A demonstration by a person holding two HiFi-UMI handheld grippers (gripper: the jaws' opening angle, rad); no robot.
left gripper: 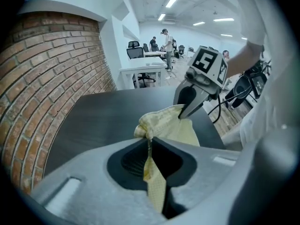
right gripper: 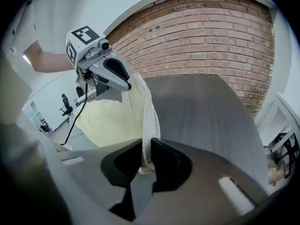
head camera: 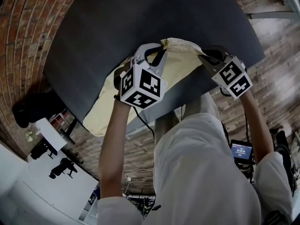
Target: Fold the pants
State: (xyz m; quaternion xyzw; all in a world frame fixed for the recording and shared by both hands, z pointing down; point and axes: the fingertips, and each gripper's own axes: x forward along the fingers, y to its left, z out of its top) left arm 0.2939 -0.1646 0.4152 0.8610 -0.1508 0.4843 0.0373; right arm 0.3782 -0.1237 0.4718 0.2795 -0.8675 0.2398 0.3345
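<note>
The pale yellow pants point(head camera: 180, 69) lie on a dark table point(head camera: 117, 18), with one part hanging over its near edge. My left gripper point(head camera: 161, 48) is shut on a bunched edge of the cloth. In the left gripper view the fabric point(left gripper: 164, 125) runs down between that gripper's point(left gripper: 150, 139) closed jaws. My right gripper point(head camera: 202, 56) is shut on the cloth's edge a short way to the right. In the right gripper view a fold of the pants point(right gripper: 112, 121) stands pinched in the right gripper point(right gripper: 146, 142). Each gripper view shows the other gripper, the right one point(left gripper: 185, 111) and the left one point(right gripper: 129, 86), biting the same raised edge.
A brick wall point(left gripper: 42, 78) borders the table's far side. Wood flooring point(head camera: 276, 78) lies to the right. A small lit screen point(head camera: 241, 150) hangs by my right arm. Desks, office chairs point(left gripper: 136, 50) and a standing person point(left gripper: 167, 43) are in the room beyond.
</note>
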